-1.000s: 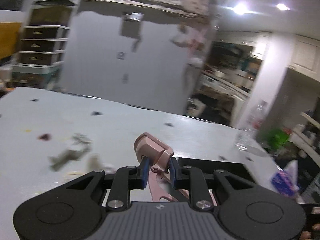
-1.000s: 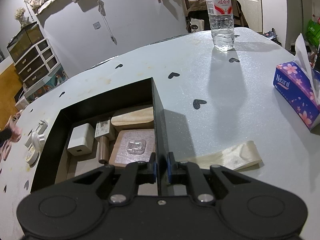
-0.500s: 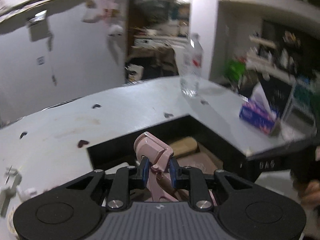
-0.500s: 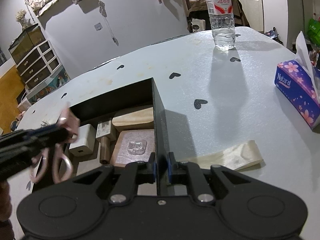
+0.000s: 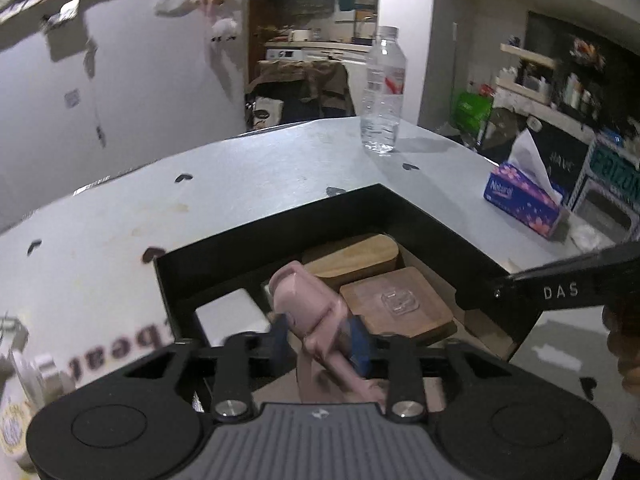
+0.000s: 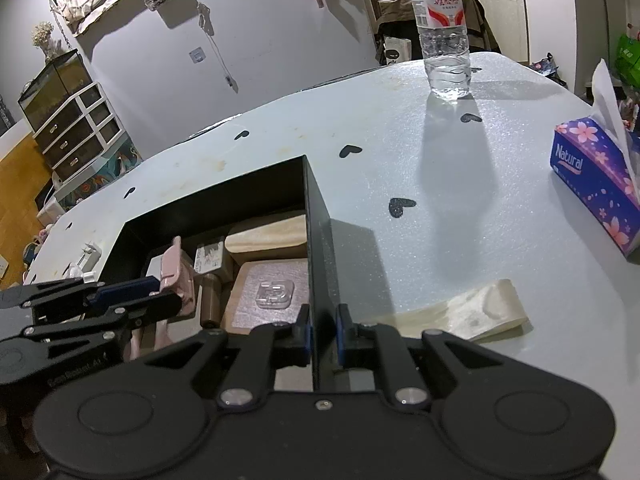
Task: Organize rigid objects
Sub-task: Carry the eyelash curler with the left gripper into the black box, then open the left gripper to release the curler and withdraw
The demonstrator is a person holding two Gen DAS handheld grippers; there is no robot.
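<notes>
Pink tool (image 5: pixel 310 300) in left gripper (image 5: pixel 320 338) over black box (image 5: pixel 436 220), water bottle (image 6: pixel 442 28) behind

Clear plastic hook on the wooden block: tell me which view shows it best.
Right wrist view: the clear plastic hook is sharp and unobstructed on the wooden block. Left wrist view shows it smaller and fainter.

Water bottle (image 6: pixel 442 28) upright at far table (image 6: pixel 440 208) edge. Purple tissue box (image 6: pixel 596 184) right of bottle, nearer the camera. Pale tape strip (image 6: pixel 468 314) flat on table, well in front of bottle; drawer unit (image 6: pixel 76 128) far left of it.
</notes>
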